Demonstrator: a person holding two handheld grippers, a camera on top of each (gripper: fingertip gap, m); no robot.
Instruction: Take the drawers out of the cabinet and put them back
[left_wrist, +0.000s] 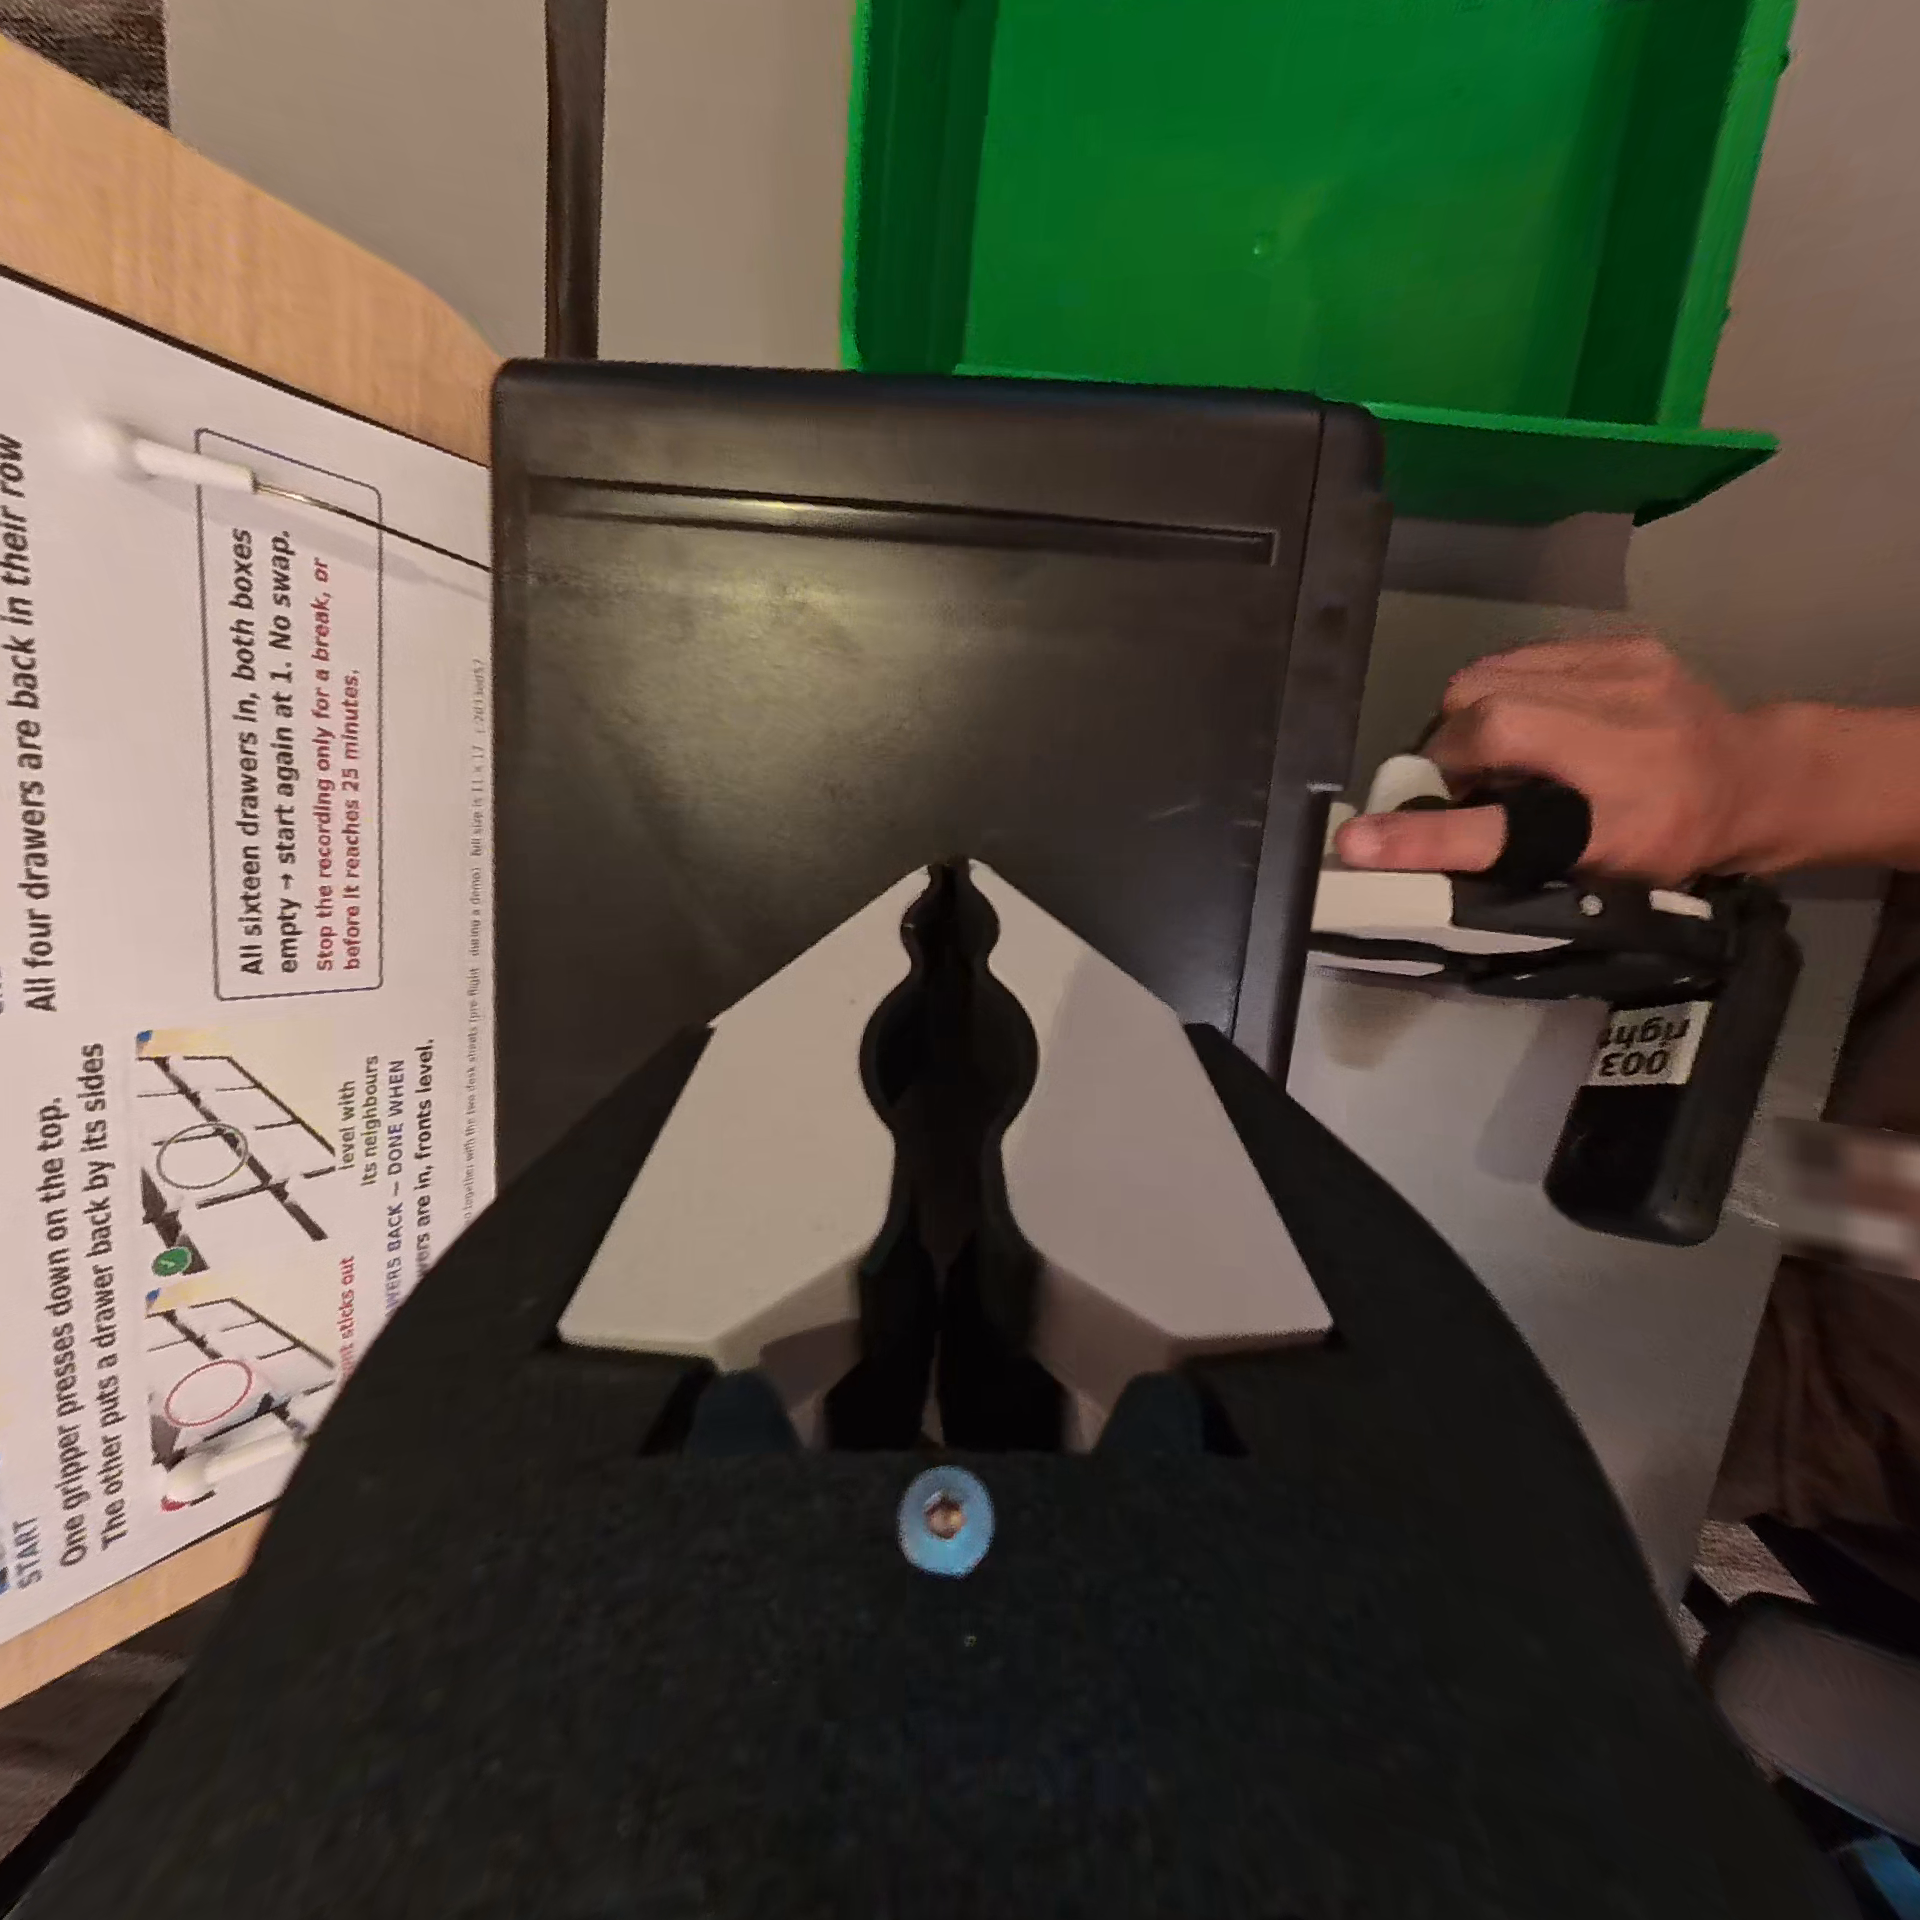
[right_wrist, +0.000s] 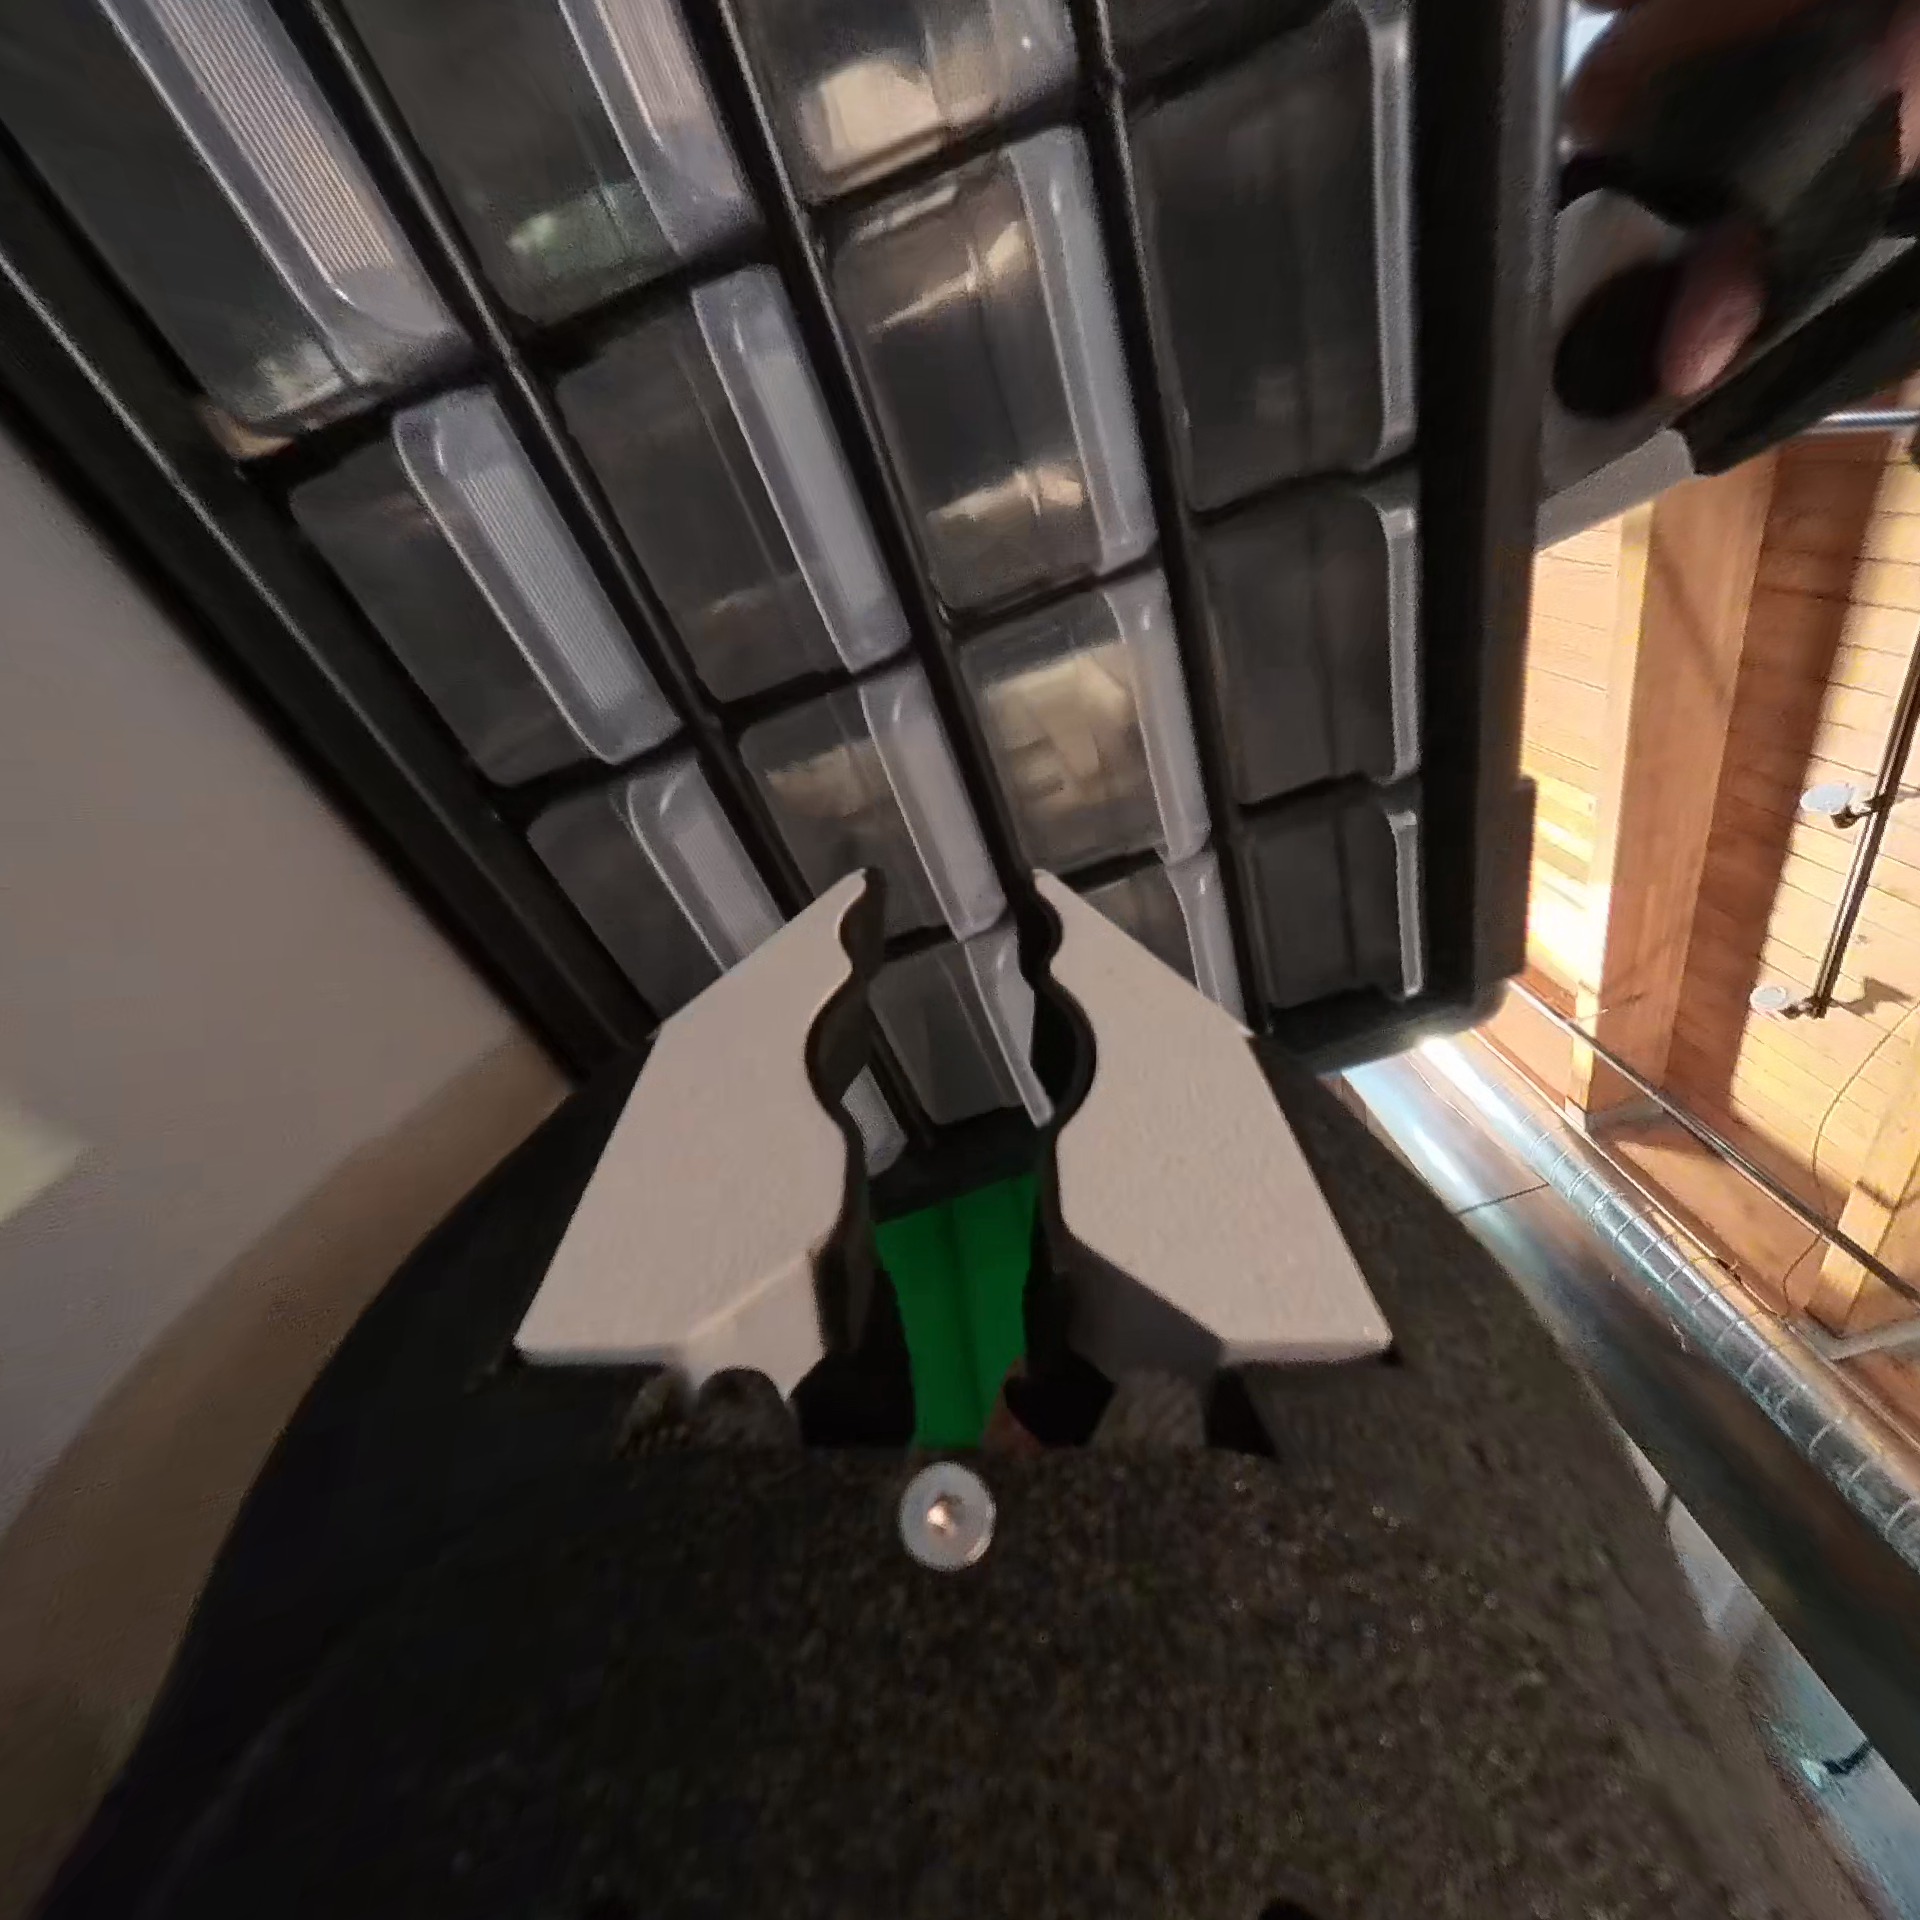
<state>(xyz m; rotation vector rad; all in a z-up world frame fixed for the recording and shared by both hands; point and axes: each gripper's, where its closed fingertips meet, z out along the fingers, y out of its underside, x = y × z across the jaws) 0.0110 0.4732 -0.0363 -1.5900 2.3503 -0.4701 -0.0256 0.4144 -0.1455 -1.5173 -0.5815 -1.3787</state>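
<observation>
The black cabinet shows from above in the left wrist view (left_wrist: 883, 675) and from the front in the right wrist view (right_wrist: 1470, 623), with several clear drawers (right_wrist: 997, 374) pushed in. My left gripper (left_wrist: 948, 875) is shut and empty, its tips on the cabinet's top. My right gripper (right_wrist: 954, 891) is open a narrow way at the cabinet's front. Its fingers sit on either side of the handle lip of one clear drawer (right_wrist: 971, 914); I cannot tell if they touch it. The right gripper also shows in the left wrist view (left_wrist: 1621, 935), held by a hand beside the cabinet.
A green bin (left_wrist: 1299, 208) stands behind the cabinet and shows between the right fingers (right_wrist: 951, 1299). A printed instruction sheet (left_wrist: 260, 831) lies on the wooden desk (left_wrist: 156, 239) to the left. A grey surface (left_wrist: 1455, 1195) is under the right gripper.
</observation>
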